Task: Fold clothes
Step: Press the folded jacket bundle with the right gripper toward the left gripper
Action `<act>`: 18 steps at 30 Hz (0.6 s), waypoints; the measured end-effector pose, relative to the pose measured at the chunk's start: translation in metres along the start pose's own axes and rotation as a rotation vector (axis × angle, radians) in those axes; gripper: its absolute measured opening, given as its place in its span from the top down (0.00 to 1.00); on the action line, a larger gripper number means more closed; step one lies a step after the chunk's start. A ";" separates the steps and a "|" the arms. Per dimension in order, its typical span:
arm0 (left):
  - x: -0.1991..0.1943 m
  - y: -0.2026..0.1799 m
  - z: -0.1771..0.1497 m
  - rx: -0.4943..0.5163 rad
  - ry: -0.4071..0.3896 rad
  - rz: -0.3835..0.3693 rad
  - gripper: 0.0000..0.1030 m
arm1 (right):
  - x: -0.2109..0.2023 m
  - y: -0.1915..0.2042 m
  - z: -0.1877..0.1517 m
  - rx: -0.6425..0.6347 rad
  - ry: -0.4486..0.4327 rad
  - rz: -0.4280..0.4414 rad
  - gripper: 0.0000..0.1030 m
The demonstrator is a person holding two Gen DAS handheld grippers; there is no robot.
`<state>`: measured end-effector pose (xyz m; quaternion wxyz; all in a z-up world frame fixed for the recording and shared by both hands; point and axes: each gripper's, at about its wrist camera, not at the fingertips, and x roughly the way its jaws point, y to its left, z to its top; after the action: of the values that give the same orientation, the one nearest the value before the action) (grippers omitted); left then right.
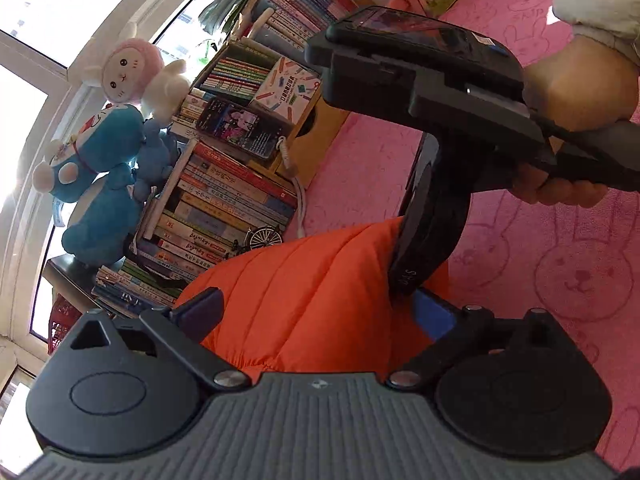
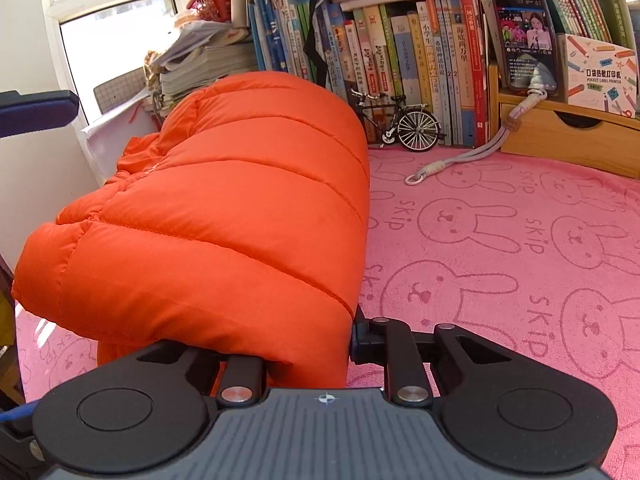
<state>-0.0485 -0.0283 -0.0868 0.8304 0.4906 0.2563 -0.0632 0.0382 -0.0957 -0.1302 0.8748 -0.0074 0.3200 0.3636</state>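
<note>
- Only our left view shows the right tool [image 1: 404, 276] and hand [image 1: 576, 92], clamped on the puffy quilted orange jacket [image 2: 224, 216].
- Left tool [image 1: 316, 312] apart around it, on the pink bunny-print desk [image 2: 500, 240].

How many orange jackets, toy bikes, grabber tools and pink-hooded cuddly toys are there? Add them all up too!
orange jacket: 1
toy bike: 1
grabber tools: 2, the left gripper and the right gripper
pink-hooded cuddly toy: 1
Total: 5
</note>
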 end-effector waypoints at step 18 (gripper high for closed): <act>0.039 0.011 -0.061 -0.323 0.291 -0.201 0.17 | 0.004 0.002 -0.029 -0.185 -0.030 -0.181 0.33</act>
<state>-0.0334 0.0342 -0.1208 0.8420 0.3272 0.4277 -0.0324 0.0229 -0.0987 -0.1552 0.9043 -0.1113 0.2699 0.3114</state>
